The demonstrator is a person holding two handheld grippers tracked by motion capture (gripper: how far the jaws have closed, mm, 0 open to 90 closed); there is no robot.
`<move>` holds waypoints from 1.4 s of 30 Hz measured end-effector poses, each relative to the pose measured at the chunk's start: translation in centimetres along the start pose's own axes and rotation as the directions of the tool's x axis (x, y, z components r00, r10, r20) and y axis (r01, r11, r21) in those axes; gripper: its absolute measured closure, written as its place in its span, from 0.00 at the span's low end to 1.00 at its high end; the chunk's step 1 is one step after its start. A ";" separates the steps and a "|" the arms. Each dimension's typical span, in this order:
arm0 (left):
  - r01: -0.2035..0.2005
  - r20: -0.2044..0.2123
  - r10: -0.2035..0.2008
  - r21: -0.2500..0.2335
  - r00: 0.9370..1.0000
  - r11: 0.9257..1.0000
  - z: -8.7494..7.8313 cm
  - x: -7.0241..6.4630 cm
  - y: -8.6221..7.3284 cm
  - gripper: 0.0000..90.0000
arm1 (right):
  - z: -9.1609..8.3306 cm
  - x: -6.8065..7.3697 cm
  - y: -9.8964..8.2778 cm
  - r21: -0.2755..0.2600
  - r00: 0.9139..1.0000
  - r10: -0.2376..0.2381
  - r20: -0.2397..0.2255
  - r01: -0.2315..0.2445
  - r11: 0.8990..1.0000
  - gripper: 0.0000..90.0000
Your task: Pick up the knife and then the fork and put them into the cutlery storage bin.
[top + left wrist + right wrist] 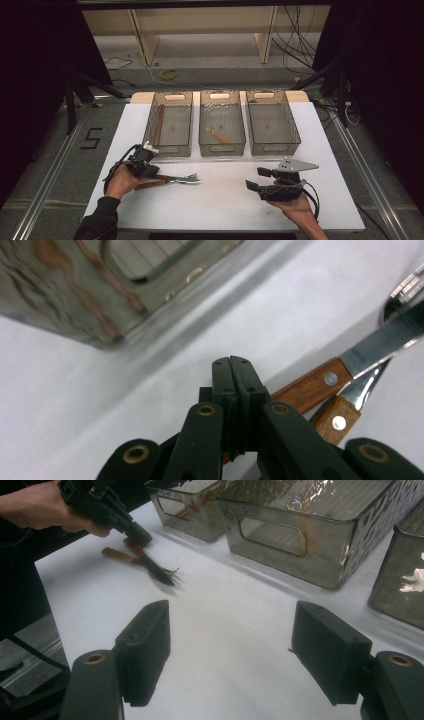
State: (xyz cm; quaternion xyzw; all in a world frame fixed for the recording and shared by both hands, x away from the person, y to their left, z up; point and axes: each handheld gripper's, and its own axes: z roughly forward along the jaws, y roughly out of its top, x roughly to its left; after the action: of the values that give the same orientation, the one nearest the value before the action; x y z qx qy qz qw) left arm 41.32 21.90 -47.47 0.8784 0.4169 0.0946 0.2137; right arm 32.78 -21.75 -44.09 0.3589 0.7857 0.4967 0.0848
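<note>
A few wooden-handled pieces of cutlery (172, 180) lie together on the white table (220, 200), among them a knife (312, 385) and a fork, tines pointing right. My left gripper (151, 172) hovers over their handle ends with its jaws pressed together and nothing between the pads. In the left gripper view the shut left gripper (235, 372) sits just left of the handles. My right gripper (255, 179) rests at the front right, open and empty. In the right gripper view the right gripper (230, 630) frames bare table, with the left gripper (140, 536) and cutlery (150, 565) far off.
Three clear bins stand in a row at the back: the left bin (167, 149) holds long brown sticks, the middle bin (222, 147) a wooden-handled utensil, and the right bin (277, 147) looks empty. Cables and shelf legs lie on the floor beyond.
</note>
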 end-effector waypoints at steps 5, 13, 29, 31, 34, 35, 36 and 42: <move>-0.003 0.019 0.002 0.039 1.000 0.999 -0.5 -0.5 -0.5 0.99 | 0.0 0.1 0.0 0.002 1.000 -0.002 -0.001 0.002 1.000 0.36; -0.013 0.043 0.009 0.093 0.999 0.996 -1.2 -2.1 -1.4 0.99 | 0.0 0.1 0.0 0.001 1.000 -0.004 0.000 0.004 1.000 0.36; -0.042 0.075 0.035 0.097 0.997 0.994 -1.7 -3.7 -1.9 0.95 | 0.0 0.3 0.1 0.002 1.000 -0.008 -0.002 0.008 1.000 0.36; -0.052 0.076 0.045 0.085 0.996 0.995 -2.0 -3.6 -1.8 0.90 | 0.0 0.3 0.1 0.002 1.000 -0.009 -0.002 0.009 1.000 0.36; -0.056 0.077 0.052 0.064 0.996 0.996 -2.5 -3.6 -1.8 0.82 | 0.0 0.2 0.1 0.002 1.000 -0.010 -0.001 0.010 1.000 0.36; -0.063 0.076 0.058 0.065 0.995 0.996 -2.7 -3.5 -1.8 0.79 | 0.0 0.2 0.1 0.002 1.000 -0.010 -0.001 0.010 1.000 0.36; -0.067 0.078 0.062 0.067 0.995 0.995 -2.9 -3.5 -1.8 0.76 | 0.0 0.2 0.1 0.002 1.000 -0.010 0.000 0.010 1.000 0.36; -0.064 0.080 0.058 0.077 0.995 0.995 -3.5 -3.2 -1.9 0.54 | 0.0 0.2 0.1 0.002 1.000 -0.009 -0.002 0.009 1.000 0.36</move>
State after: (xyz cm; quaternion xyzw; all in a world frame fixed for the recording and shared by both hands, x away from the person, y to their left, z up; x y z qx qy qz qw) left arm 36.75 21.50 -45.17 0.9015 0.3848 0.0500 0.1916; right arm 32.65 -21.59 -43.97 0.3549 0.7878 0.4959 0.0860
